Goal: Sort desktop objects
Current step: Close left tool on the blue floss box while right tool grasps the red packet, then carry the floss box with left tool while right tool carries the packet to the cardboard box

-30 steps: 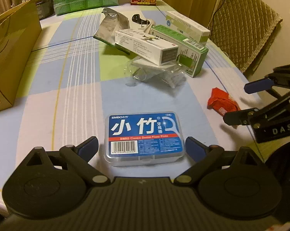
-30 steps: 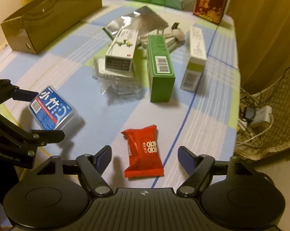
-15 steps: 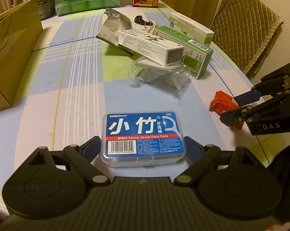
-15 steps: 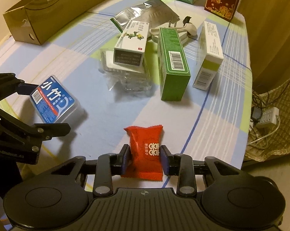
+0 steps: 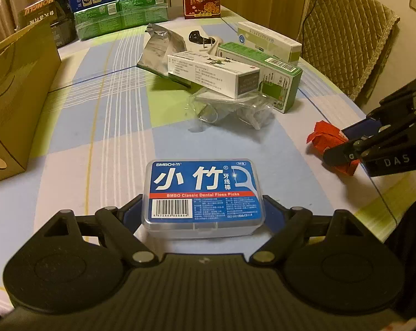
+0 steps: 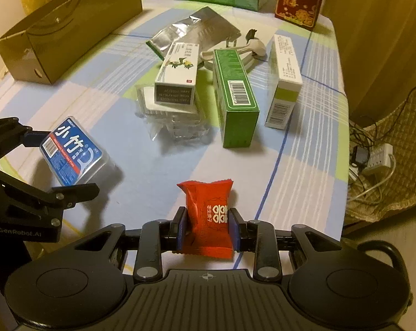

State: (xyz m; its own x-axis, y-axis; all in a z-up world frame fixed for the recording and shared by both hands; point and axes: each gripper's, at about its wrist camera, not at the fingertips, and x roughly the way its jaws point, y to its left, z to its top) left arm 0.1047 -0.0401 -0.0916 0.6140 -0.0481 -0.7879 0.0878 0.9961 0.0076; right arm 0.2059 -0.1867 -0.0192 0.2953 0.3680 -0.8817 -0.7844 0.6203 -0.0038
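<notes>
The clear plastic floss-pick box with the blue label [image 5: 203, 197] is caught between the pads of the left gripper [image 5: 203, 215], whose jaws have just been closing across its long axis; in the right wrist view it looks tipped off the checked tablecloth [image 5: 119, 127]. The crinkled red foil sweet packet [image 6: 209, 215] is pinched crosswise in the right gripper [image 6: 208, 227], clamped tight (its top pointing ahead). The brown cardboard box [image 5: 17, 93] lies ahead and left, likely nearer the left hand.
</notes>
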